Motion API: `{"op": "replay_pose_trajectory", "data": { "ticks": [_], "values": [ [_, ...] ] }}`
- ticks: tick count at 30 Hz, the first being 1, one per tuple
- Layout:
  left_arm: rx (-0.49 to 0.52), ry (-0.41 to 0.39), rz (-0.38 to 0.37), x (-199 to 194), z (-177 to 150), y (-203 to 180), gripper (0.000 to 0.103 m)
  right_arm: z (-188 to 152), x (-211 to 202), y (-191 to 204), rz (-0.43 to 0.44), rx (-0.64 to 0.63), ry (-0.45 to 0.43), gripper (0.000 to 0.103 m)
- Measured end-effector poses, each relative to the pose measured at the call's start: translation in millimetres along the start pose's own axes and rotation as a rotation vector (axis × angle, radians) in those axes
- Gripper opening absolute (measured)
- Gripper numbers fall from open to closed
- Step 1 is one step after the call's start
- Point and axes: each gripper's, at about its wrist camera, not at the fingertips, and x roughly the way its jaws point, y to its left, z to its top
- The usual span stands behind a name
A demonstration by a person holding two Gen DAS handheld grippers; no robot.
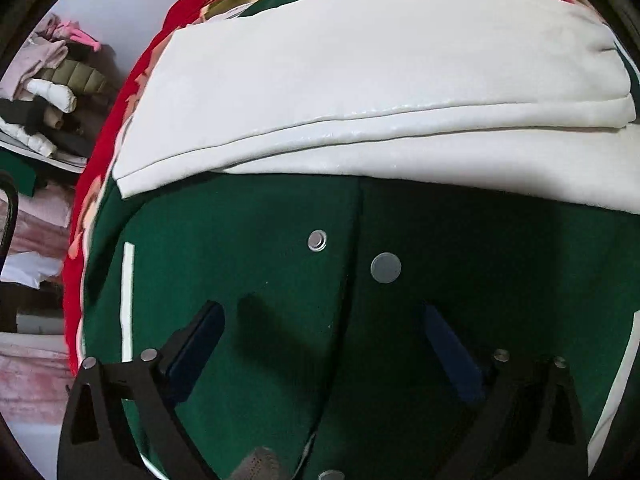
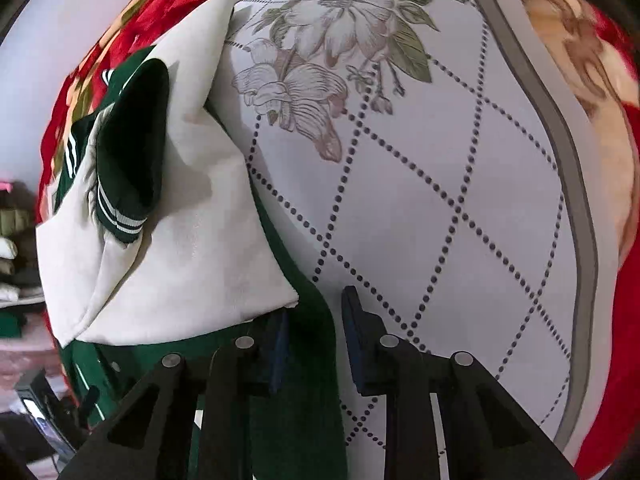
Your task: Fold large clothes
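My right gripper (image 2: 316,344) nearer jacket (image 2: 304,360) side edge, fingers narrowed astride green fold, contact unclear. My left gripper (image 1: 324,344) spread wide above jacket front, holding nothing.

Jacket (image 1: 248,280) hem cut off btm; red blanket (image 2: 592,64) blurred.

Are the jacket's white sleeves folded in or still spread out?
Folded in: both white sleeves lie across the green jacket body.
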Motion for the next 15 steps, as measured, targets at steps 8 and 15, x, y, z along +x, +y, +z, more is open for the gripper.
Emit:
{"op": "replay_pose_trajectory", "data": {
  "ticks": [8,15],
  "values": [
    [-0.079,-0.065,0.356,-5.3,8.2,97.6,0.103,18.3,-7.8,2.4,-0.003,-0.159,0.103,0.031],
    [-0.044,0.014,0.605,98.0,43.4,200.6,0.103,-3.4,17.1,89.6,-0.103,-0.225,0.081,0.034]
  ]
}}
